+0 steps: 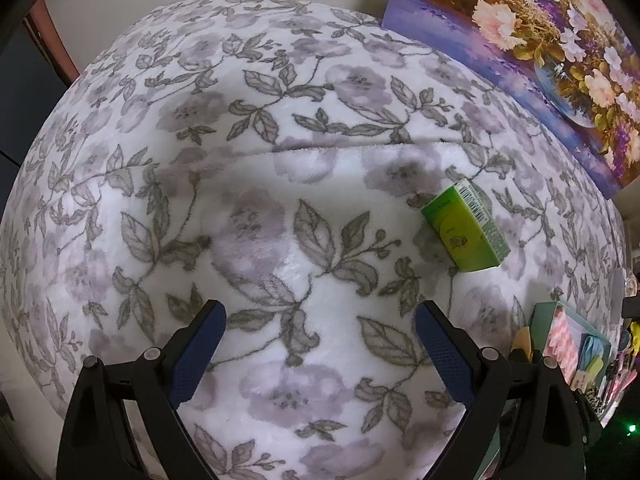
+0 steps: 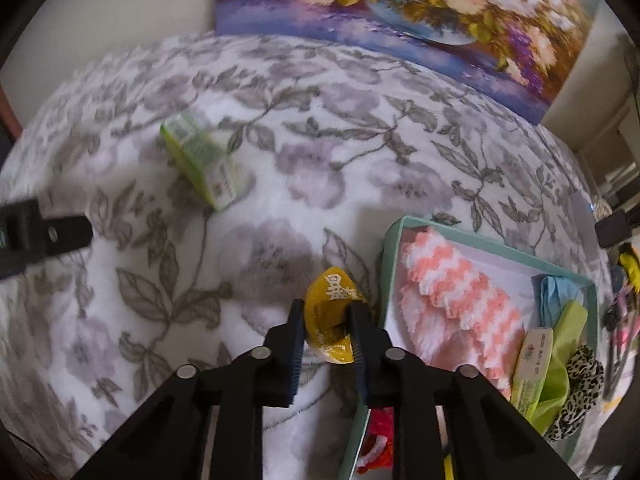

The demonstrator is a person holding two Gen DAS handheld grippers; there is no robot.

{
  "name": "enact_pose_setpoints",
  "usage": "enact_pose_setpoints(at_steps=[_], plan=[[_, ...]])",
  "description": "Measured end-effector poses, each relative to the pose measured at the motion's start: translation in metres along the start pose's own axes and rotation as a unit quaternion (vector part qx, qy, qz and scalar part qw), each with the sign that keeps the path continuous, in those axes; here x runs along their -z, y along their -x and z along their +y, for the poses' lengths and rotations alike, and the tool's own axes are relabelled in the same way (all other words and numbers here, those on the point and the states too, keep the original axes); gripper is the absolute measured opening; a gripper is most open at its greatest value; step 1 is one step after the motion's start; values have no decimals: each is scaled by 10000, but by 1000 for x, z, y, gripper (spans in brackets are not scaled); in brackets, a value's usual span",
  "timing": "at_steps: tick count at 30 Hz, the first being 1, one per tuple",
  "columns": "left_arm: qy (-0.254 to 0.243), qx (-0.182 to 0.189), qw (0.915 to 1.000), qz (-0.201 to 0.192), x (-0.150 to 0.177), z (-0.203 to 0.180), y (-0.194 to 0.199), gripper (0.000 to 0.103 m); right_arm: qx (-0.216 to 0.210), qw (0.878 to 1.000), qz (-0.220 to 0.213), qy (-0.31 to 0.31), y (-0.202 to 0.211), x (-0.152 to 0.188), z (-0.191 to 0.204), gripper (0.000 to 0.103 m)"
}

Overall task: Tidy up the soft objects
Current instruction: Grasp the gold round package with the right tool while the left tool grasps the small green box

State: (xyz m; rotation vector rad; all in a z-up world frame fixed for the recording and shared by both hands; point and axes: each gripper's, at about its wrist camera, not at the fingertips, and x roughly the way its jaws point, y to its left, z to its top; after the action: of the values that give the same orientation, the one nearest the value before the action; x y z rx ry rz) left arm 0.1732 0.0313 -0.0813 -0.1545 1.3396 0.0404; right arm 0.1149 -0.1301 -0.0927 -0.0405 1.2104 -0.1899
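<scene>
My right gripper (image 2: 326, 314) is shut on a yellow soft packet (image 2: 332, 316) with white characters, held just left of the teal box (image 2: 390, 248). The box holds a pink-and-white fluffy cloth (image 2: 452, 300), a blue item (image 2: 556, 292), a lime-green item (image 2: 560, 364) and a leopard scrunchie (image 2: 580, 384). A green carton (image 2: 200, 160) lies on the floral blanket (image 2: 200, 300); it also shows in the left wrist view (image 1: 466, 226). My left gripper (image 1: 320, 332) is open and empty above the blanket (image 1: 280, 200), the carton ahead to its right.
A flower painting (image 2: 400, 4) leans against the wall behind the bed, and shows in the left wrist view (image 1: 540, 40). The teal box shows at the right edge there (image 1: 540, 320). A red fluffy item (image 2: 378, 428) lies under my right gripper. My left gripper's finger (image 2: 44, 232) enters from the left.
</scene>
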Motion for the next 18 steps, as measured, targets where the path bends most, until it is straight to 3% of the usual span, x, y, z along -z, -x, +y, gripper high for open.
enact_pose_setpoints(at_steps=[6,11,18], plan=[[51,184,9998,-30,-4,-4,2,96,-352,9985,-50,-423,3,-6,-18,16],[126,503,9986,-60,-8,-12,3,96,-523,9971,-275,-488,15,-15,-24,16],[132,667,9975,-201,-16,-30,2,95,-741,9942,-470,-626,23,-28,-31,16]])
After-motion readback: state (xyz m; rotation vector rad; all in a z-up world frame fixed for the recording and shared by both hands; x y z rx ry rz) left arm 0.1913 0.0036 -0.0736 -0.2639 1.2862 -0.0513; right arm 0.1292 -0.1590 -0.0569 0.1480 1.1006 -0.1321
